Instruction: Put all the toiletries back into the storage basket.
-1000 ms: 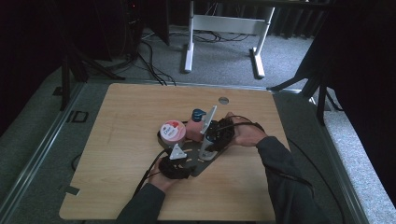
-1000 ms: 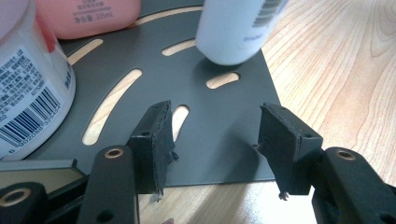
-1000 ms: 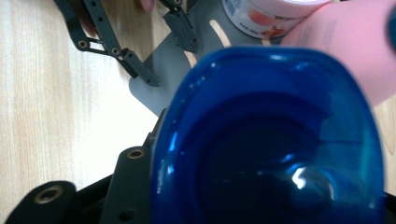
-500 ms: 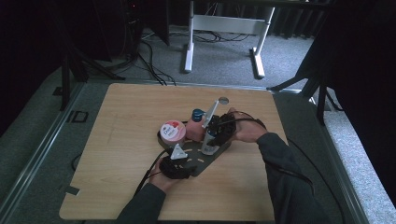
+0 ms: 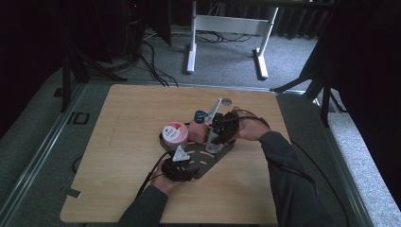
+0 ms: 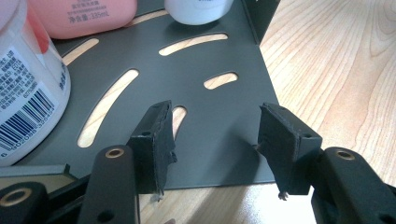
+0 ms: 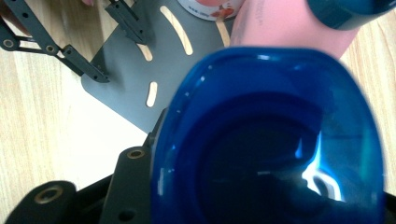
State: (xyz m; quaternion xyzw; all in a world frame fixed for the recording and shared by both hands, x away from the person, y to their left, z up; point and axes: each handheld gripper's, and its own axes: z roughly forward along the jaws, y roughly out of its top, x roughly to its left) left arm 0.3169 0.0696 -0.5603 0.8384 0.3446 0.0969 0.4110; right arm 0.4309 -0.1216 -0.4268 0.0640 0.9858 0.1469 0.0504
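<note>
The right tool point(image 5: 218, 137) stands over the far right part of the dark slotted tray point(image 5: 208, 163), its jaws closed on the sides of a bottle with a blue cap point(image 7: 275, 140); from the right tool's own camera that cap bulges up between the jaws and hides their tips. Just beside it stands the pink bottle point(image 5: 197, 133) with a darker blue cap, touching or nearly so; further left on the tray sits the white tub with a red-and-white lid point(image 5: 173, 134).

The left tool point(image 6: 215, 140) rests at the near edge of the same tray, its jaws standing moderately apart with the tray's edge between them; whether the pads press on the metal I cannot tell. The tub's barcode side looms at the left of that view, the pink bottle and a white base behind it.

The tray lies on the wooden table point(image 5: 123, 118); a round hole point(image 5: 226, 101) shows near the table's far edge.
</note>
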